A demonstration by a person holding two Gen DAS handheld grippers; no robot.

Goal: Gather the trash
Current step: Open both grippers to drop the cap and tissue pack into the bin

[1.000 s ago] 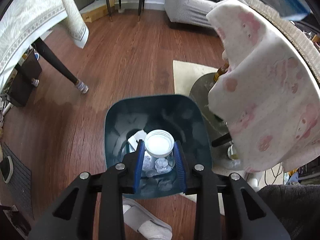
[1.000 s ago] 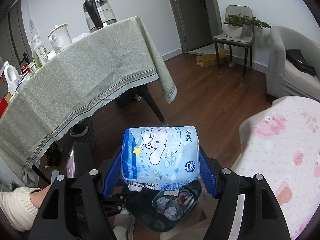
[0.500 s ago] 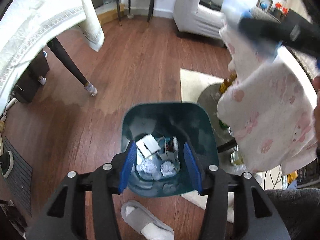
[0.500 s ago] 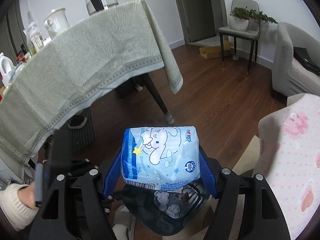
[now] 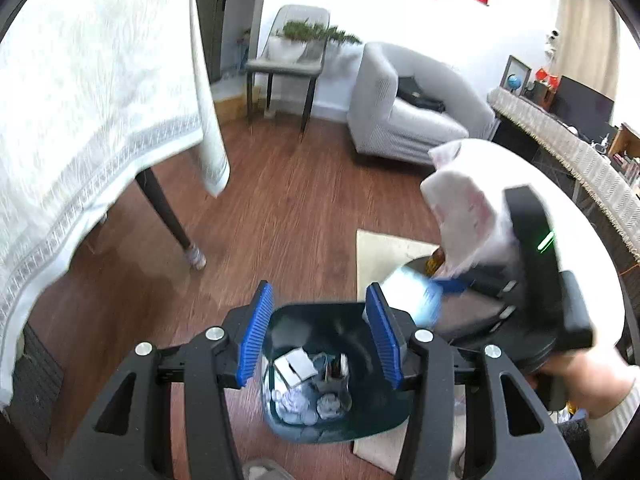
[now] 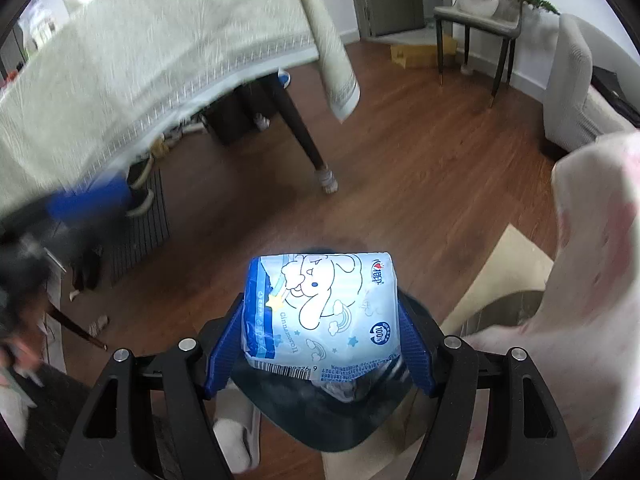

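— Looking through the left wrist view, what does the left gripper (image 5: 320, 332) hold?

— Nothing. Its blue pads (image 5: 256, 332) stand partly apart and are closing a little, with only air between them. Through the gap, at the lower middle of the frame, sits the dark teal trash bin (image 5: 384, 408) on the wooden floor (image 5: 304, 208), and inside it lie crumpled tissues (image 5: 296, 402) and a small white card (image 5: 296, 364).

— And the right gripper (image 6: 320, 344)?

— In the right wrist view it clamps a pale blue tissue pack (image 6: 324, 312) printed with a white cartoon dog. The pack fills the space between the blue fingers (image 6: 222, 354), at the lower middle of the frame, and below it shows the bin's dark rim (image 6: 320, 432). In the left wrist view the same pack is a blurred pale blue shape at the right, just beside the bin's upper right edge.

— What surrounds them?

— A table (image 6: 140, 52) draped in a pale green cloth fills the upper left of both views. A pink-and-white patterned cloth (image 6: 592, 280) hangs at the right. A grey armchair (image 5: 408, 116) and a chair carrying a potted plant (image 5: 308, 40) stand at the top of the left wrist frame. A beige rug (image 5: 384, 252) lies right of the bin.
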